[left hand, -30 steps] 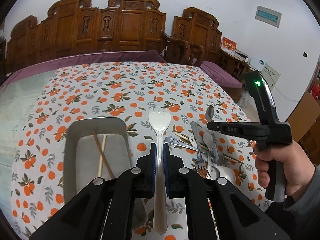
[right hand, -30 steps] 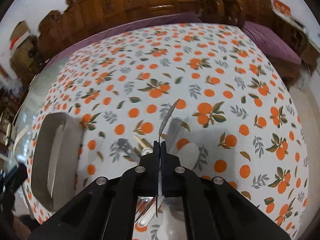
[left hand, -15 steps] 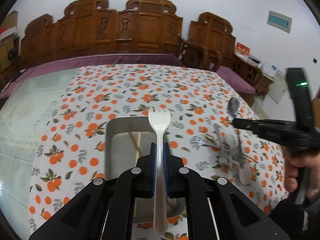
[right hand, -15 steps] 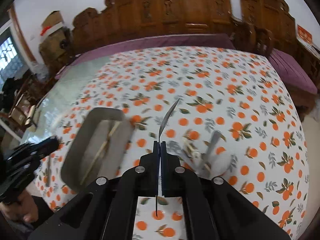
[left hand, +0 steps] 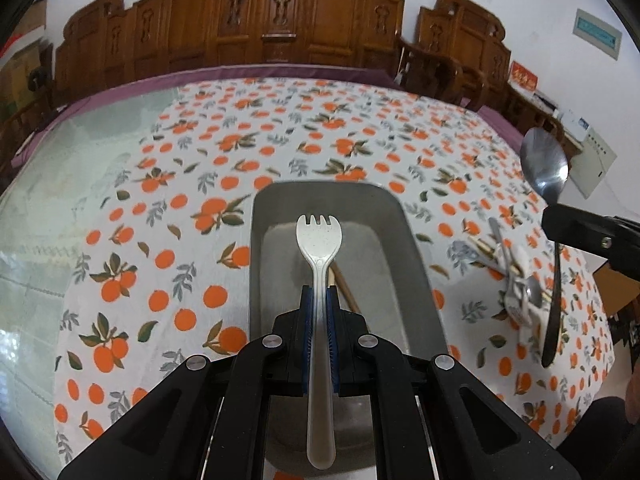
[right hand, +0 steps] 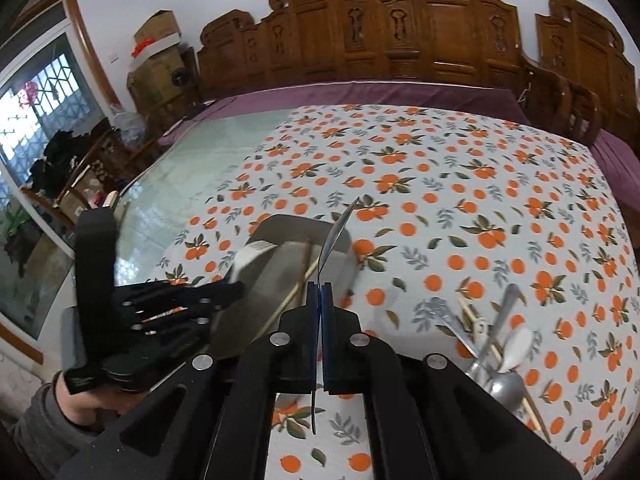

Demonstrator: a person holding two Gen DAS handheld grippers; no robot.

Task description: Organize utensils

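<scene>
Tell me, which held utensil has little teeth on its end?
The white fork in the left claw. The right claw holds a smooth metal spoon.

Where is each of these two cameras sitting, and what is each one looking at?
Left wrist: on the left gripper, facing down its fingers at the white plastic spork it clamps over the grey metal tray.
Right wrist: on the right gripper, clamping a steel spoon edge-on; a grey sleeve shows.
Shared: tray, orange-print tablecloth, utensil pile, each other's gripper.
</scene>
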